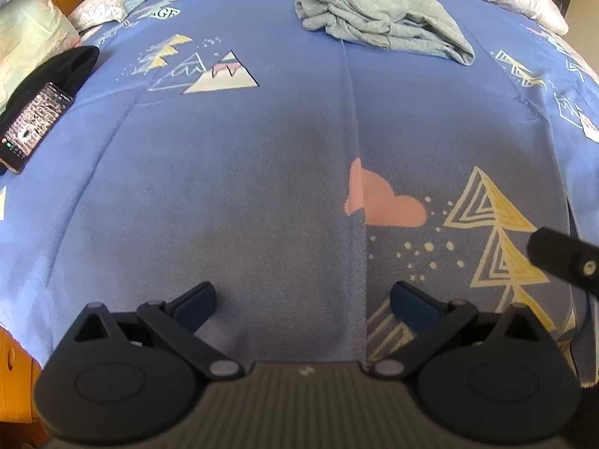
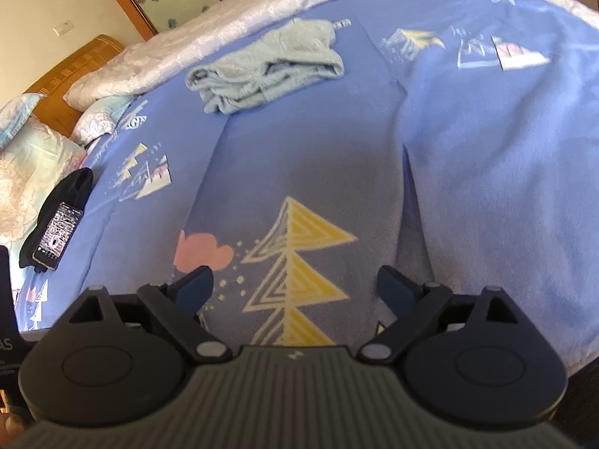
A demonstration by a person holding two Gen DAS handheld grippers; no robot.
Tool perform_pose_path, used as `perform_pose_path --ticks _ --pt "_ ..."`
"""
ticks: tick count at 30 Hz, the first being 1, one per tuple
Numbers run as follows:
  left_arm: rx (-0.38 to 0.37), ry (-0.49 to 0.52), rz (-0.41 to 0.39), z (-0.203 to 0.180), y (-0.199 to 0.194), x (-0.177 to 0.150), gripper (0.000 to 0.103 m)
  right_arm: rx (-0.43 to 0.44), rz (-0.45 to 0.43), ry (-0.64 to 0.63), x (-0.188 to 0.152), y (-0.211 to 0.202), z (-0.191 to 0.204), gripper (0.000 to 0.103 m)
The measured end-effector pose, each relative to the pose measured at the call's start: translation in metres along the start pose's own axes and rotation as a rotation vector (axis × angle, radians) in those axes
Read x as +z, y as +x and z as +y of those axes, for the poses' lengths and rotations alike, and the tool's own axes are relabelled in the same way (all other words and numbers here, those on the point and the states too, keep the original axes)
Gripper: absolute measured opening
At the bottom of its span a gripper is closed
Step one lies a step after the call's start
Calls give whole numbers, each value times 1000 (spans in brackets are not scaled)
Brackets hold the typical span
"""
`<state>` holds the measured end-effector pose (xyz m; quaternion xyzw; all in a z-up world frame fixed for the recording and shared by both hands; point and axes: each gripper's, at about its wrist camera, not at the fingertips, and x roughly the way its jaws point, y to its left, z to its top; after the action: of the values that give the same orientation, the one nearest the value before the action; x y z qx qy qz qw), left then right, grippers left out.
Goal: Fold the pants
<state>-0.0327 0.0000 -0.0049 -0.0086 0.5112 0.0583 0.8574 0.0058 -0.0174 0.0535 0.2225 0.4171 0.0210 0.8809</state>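
A pair of grey pants (image 1: 378,18) lies in a loose crumpled heap on the far side of the blue bedspread (image 1: 243,172); the right wrist view shows the same pants (image 2: 265,67) at the upper middle. My left gripper (image 1: 303,299) stands open over bare bedspread near the front edge, far from the pants, with nothing between its fingers. My right gripper (image 2: 295,284) is open wide above a yellow tree print, also holding nothing. One finger of the right gripper (image 1: 561,258) shows at the right edge of the left wrist view.
A phone (image 1: 33,123) with its screen lit lies on a black cloth (image 1: 71,67) at the bed's left side. Pillows (image 1: 30,33) and a white quilt (image 2: 224,33) line the far edge. A wooden headboard (image 2: 71,71) stands at the left.
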Motion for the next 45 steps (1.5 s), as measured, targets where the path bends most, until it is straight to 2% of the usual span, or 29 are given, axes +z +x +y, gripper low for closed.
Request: perform_pose_path --ticks 5,10,19,25,29,32,38,45 --pt "19 2 -97 5 -20 5 103 -22 -68 -68 5 -13 12 99" --pt "32 9 -201 7 -43 11 103 -6 -105 -98 14 -25 17 100" --pt "14 11 -294 5 -68 12 103 -11 -140 -81 25 -44 20 100" --pt "6 29 -412 4 -88 6 103 -48 -141 -101 20 -48 22 100" --pt "-15 59 -453 -1 -99 4 103 -74 -137 -96 20 -48 21 100" --pt "-21 64 -474 -1 -105 3 103 -90 -148 -91 20 -50 20 100" --pt "5 64 -507 2 -116 4 103 -110 -227 -86 24 -64 20 100" --pt "-82 9 -385 14 -114 11 103 -101 -246 -78 25 -66 20 100"
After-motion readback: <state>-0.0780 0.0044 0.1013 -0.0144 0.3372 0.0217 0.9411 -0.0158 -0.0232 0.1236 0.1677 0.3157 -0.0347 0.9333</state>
